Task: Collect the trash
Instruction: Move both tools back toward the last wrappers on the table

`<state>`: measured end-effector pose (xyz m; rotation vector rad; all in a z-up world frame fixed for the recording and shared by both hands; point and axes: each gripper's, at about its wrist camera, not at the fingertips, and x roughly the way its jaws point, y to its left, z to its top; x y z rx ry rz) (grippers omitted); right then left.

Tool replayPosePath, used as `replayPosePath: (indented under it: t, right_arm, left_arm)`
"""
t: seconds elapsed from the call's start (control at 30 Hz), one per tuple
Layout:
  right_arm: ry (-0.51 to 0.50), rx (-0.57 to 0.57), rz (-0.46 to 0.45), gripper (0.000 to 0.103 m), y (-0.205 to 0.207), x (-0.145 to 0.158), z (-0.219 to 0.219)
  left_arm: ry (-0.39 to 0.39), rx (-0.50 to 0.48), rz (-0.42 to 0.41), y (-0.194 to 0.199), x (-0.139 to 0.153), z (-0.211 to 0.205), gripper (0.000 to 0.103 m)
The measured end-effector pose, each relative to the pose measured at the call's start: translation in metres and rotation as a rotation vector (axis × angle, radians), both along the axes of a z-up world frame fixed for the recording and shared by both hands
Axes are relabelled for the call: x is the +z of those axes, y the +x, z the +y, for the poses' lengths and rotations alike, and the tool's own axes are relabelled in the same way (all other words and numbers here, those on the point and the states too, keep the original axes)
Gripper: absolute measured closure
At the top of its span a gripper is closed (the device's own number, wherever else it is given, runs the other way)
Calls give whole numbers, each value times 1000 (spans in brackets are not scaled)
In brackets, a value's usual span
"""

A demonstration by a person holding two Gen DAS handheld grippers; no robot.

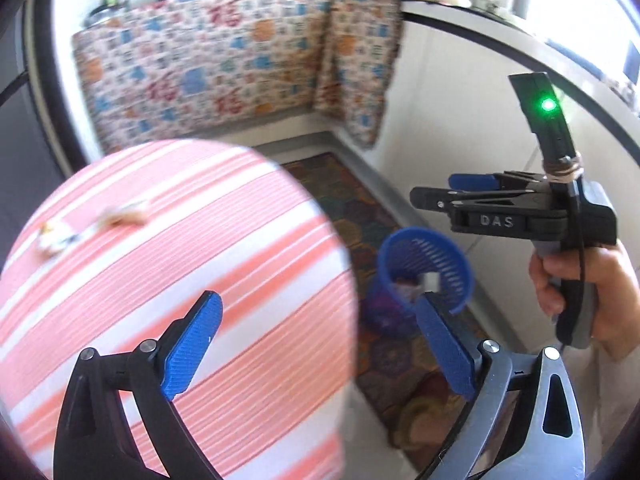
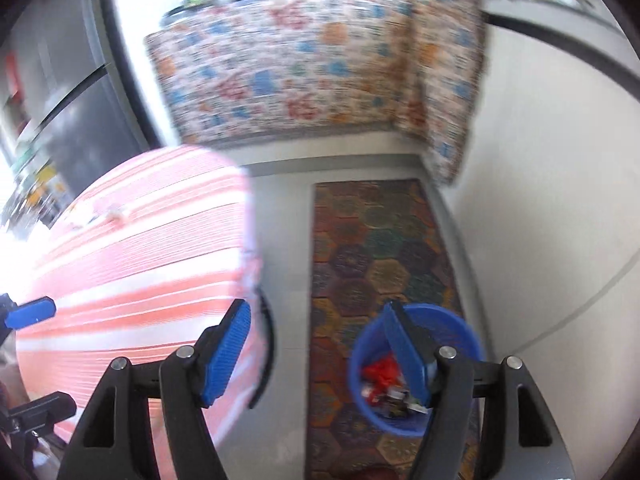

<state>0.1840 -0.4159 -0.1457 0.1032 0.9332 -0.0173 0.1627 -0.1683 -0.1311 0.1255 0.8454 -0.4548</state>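
**A:** A kitchen, seen from two handheld tools. What is the left gripper doing?

**B:** Its blue pads stand wide apart with nothing between them. One pad hangs over the pink-and-white striped tablecloth; the other sits in front of the blue waste basket, which stands lower down on the floor, ahead and to the right of the tool.

**A:** And the trash?

**B:** Two lots. On the tablecloth, ahead and to the left of the left gripper, lie a few small scraps — pale and brownish, too blurred to name. Inside the basket, the right wrist view shows a heap of litter: a crumpled red piece on top, with white and dark bits beneath.

**A:** The basket itself?

**B:** Round, blue plastic, its wall slotted like a grille. It stands on a runner rug patterned in dark, many-coloured hexagons.

**A:** The right gripper?

**B:** Jaws parted and empty. The basket lies directly below its right-hand pad; the table's edge is under the left-hand one. In the left wrist view a hand grips its handle, off to the right — a green light glows on the stalk above it.

**A:** Beyond?

**B:** A counter draped in a patterned cloth, far ahead of both tools.
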Motion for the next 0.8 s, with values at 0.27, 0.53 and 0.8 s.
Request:
replayPosePath:
  t: [0.27, 0.53, 0.8]
  right_arm:
    - [19, 197, -6, 33, 19, -38, 157]
    - [-54, 274, 25, 33, 50, -71, 243]
    - [-70, 241, 14, 31, 84, -82, 264]
  left_arm:
    - [80, 298, 11, 21, -58, 128, 5]
    - [97, 494, 48, 60, -102, 204, 5]
    - [93, 500, 80, 78, -113, 218, 0]
